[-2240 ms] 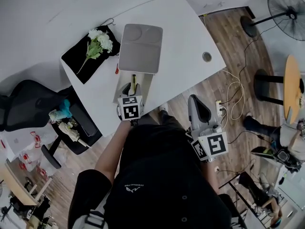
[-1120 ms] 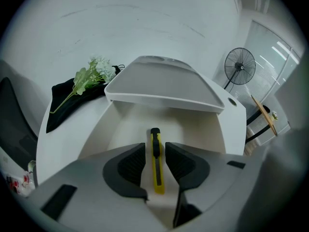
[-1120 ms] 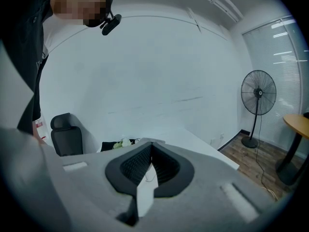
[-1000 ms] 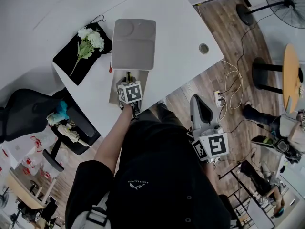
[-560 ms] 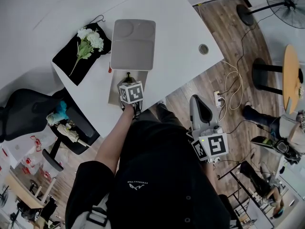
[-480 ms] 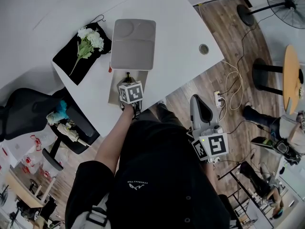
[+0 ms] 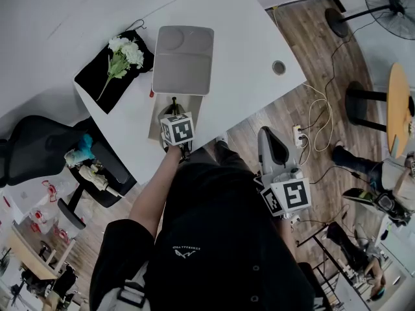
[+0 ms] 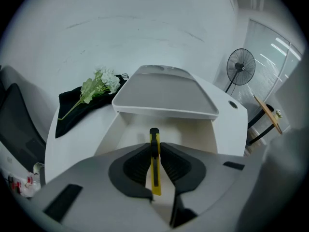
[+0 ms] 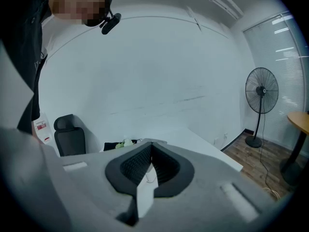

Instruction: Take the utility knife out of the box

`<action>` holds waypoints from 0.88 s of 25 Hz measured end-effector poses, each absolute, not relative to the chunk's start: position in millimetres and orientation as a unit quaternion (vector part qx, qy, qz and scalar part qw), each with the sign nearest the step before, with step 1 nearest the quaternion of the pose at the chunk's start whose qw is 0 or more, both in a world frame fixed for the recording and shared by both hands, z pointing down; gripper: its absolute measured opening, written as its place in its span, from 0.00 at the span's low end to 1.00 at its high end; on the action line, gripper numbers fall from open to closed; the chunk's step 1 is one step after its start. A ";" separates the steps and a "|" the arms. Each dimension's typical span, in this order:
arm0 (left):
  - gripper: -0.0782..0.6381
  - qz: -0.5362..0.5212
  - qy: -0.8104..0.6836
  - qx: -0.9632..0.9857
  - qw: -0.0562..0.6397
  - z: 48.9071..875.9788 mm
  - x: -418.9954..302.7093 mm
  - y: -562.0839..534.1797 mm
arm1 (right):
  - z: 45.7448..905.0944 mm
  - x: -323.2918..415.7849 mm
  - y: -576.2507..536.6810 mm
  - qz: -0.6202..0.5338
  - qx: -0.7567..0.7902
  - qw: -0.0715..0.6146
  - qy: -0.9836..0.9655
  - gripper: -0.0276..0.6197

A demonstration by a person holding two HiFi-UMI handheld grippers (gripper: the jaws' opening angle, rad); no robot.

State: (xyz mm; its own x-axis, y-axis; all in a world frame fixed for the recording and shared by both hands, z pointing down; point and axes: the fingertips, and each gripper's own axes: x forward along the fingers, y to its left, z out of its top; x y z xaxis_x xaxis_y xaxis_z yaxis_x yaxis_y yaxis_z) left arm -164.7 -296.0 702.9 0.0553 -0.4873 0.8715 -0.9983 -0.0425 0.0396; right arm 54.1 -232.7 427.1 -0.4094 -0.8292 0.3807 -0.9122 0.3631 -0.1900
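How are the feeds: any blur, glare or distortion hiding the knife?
Head view: sharp, even light, fisheye bends the table; the left tongs hide most of the utility knife. Left gripper view: dark corners, no glare, knife crisp between tongs that have just closed on it. Right gripper view: dimmer, softer up close.

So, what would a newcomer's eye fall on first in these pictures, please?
The yellow knife, clamped in the left gripper, whose jaws have just closed on it, inside the open white box at the table's near edge. Next come the white flowers on a black cloth left of the box in the head view, and the right gripper, held shut and empty off the table.
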 end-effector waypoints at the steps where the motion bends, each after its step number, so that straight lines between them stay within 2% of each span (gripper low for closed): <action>1: 0.20 0.352 -0.591 0.632 0.356 700.4 -164.3 -295.5 | 426.9 54.0 -231.8 0.187 0.530 0.110 -0.819 0.05; 22: 0.20 0.319 -0.622 0.647 0.305 648.1 -159.8 -267.4 | 423.9 55.1 -211.5 0.188 0.489 0.101 -0.846 0.05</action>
State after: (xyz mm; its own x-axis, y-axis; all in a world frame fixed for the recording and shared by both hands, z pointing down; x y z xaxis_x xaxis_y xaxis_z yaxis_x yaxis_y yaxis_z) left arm -159.8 -267.4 648.1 0.0237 -0.6103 0.7918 -0.9991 -0.0414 -0.0020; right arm 55.1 -211.5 423.9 -0.5021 -0.7890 0.3541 -0.8647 0.4519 -0.2191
